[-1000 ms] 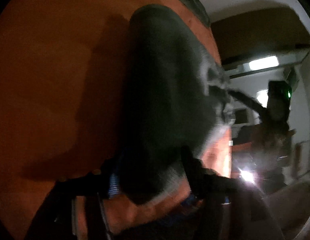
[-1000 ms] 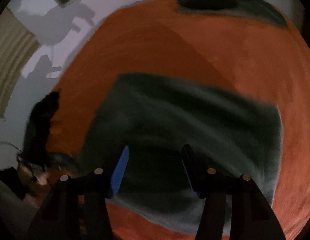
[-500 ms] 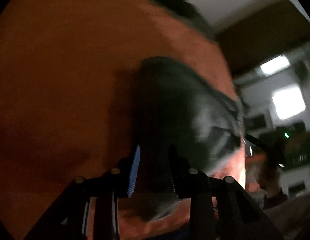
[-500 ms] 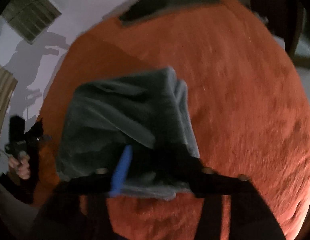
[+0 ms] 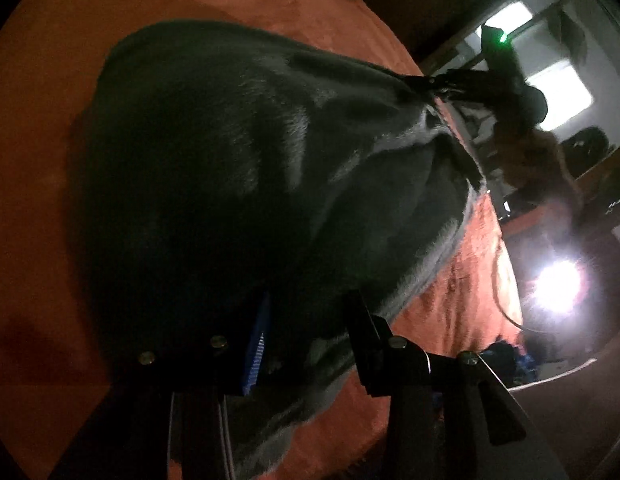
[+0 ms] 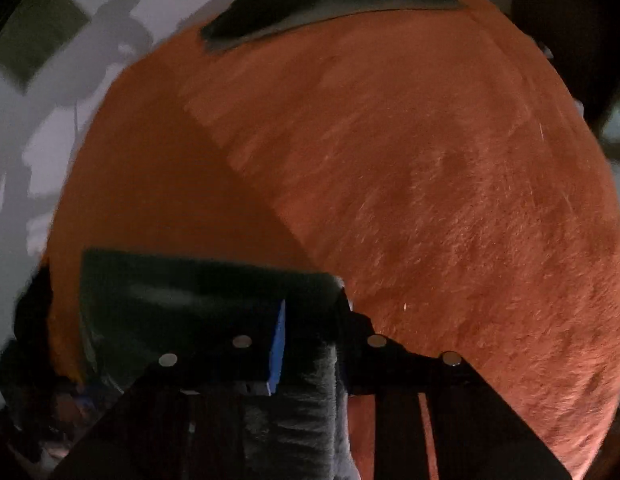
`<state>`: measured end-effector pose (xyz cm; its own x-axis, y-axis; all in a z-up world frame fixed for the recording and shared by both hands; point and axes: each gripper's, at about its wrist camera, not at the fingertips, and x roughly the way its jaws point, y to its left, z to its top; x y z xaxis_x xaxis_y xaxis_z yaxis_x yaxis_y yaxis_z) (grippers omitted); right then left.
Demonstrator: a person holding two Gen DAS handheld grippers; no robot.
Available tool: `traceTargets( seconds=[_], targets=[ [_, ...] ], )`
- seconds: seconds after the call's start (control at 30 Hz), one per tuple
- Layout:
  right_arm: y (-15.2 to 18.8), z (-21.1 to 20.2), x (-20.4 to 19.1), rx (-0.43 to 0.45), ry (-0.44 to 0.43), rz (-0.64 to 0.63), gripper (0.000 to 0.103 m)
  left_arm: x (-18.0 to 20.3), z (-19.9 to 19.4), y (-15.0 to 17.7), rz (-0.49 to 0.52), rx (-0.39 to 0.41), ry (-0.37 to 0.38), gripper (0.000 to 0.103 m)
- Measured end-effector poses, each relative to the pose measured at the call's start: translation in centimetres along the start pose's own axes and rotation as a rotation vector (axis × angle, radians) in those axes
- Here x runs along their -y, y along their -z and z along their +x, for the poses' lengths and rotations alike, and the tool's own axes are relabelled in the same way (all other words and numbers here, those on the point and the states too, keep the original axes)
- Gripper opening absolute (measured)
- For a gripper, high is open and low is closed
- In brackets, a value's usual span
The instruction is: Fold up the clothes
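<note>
Orange fuzzy blanket (image 6: pixel 450 200) fills both views, lit half, shadowed half. Dark grey fleece garment (image 5: pixel 249 152) lies bunched on it, a thick fold. 2nd dark cloth (image 6: pixel 334 4) flat at the blanket's far edge, well apart. Right gripper (image 6: pixel 310 336): jaws closing, pinching the garment's edge, fabric packed btw blue pad and black finger. Left gripper (image 5: pixel 305 332): jaws opening, spread, garment's near edge sits btw them; pad contact unclear, too dark. Bright lamp (image 5: pixel 558 288) glares at right in left view.

Blanket: orange fleece (image 6: pixel 450 200), underlies everything.
Wall: white (image 6: pixel 109 40), beyond blanket's far edge.
Lamp: bright glare (image 5: pixel 558 288), right of blanket.
</note>
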<state>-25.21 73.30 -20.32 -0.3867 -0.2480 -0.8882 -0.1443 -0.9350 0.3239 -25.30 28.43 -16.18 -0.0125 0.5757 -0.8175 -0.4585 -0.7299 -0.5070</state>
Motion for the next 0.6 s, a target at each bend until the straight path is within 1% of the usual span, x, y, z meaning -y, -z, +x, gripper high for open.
traceTargets(
  seconds=[0.03, 0.1, 0.13, 0.17, 0.2, 0.23, 0.27, 0.3, 0.33, 0.37, 0.43, 0.53, 0.57, 0.6],
  targets=[
    [-0.1, 0.5, 0.7, -0.008, -0.014, 0.036, 0.020, -0.3, -0.2, 0.3, -0.008, -0.001, 0.005, 0.040],
    [0.4, 1.5, 1.6, -0.055, -0.060, 0.098, 0.021, -1.1, -0.8, 0.0, -0.058, 0.001, 0.030, 0.040],
    [0.5, 1.3, 1.8, -0.063, -0.080, 0.104, 0.023, -1.7, -2.1, -0.4, -0.084, 0.020, 0.041, 0.040],
    [0.6, 1.1, 2.0, -0.070, -0.099, 0.110, 0.032, -2.4, -3.5, -0.8, -0.110, 0.043, 0.052, 0.040],
    [0.7, 0.9, 2.2, -0.077, -0.118, 0.116, 0.044, -3.1, -4.9, -1.2, -0.136, 0.065, 0.062, 0.040],
    [0.9, 0.3, 2.5, -0.073, -0.137, 0.117, 0.050, -3.9, -6.4, -1.6, -0.148, 0.100, 0.073, 0.042],
    [1.3, -0.8, 2.8, -0.054, -0.156, 0.111, 0.061, -4.7, -8.0, -2.1, -0.157, 0.138, 0.085, 0.045],
    [1.7, -1.9, 3.1, -0.036, -0.174, 0.106, 0.075, -5.7, -9.0, -2.6, -0.167, 0.154, 0.083, 0.057],
    [2.1, -2.5, 3.4, -0.032, -0.197, 0.099, 0.081, -6.9, -9.1, -3.0, -0.182, 0.141, 0.084, 0.063],
    [2.6, -2.6, 3.6, -0.050, -0.226, 0.092, 0.087, -8.2, -9.0, -3.4, -0.199, 0.124, 0.085, 0.064],
    [3.9, -1.6, 4.3, -0.110, -0.290, 0.079, 0.087, -10.7, -8.7, -4.3, -0.233, 0.089, 0.088, 0.064],
    [4.8, 0.8, 5.7, -0.172, -0.333, 0.090, 0.087, -12.5, -6.4, -5.1, -0.297, 0.060, 0.143, 0.064],
    [4.8, 1.8, 6.2, -0.185, -0.360, 0.100, 0.087, -13.1, -5.6, -5.4, -0.319, 0.050, 0.163, 0.064],
    [4.8, 2.5, 6.7, -0.198, -0.395, 0.109, 0.087, -13.2, -4.7, -6.1, -0.318, 0.053, 0.182, 0.064]
  ],
)
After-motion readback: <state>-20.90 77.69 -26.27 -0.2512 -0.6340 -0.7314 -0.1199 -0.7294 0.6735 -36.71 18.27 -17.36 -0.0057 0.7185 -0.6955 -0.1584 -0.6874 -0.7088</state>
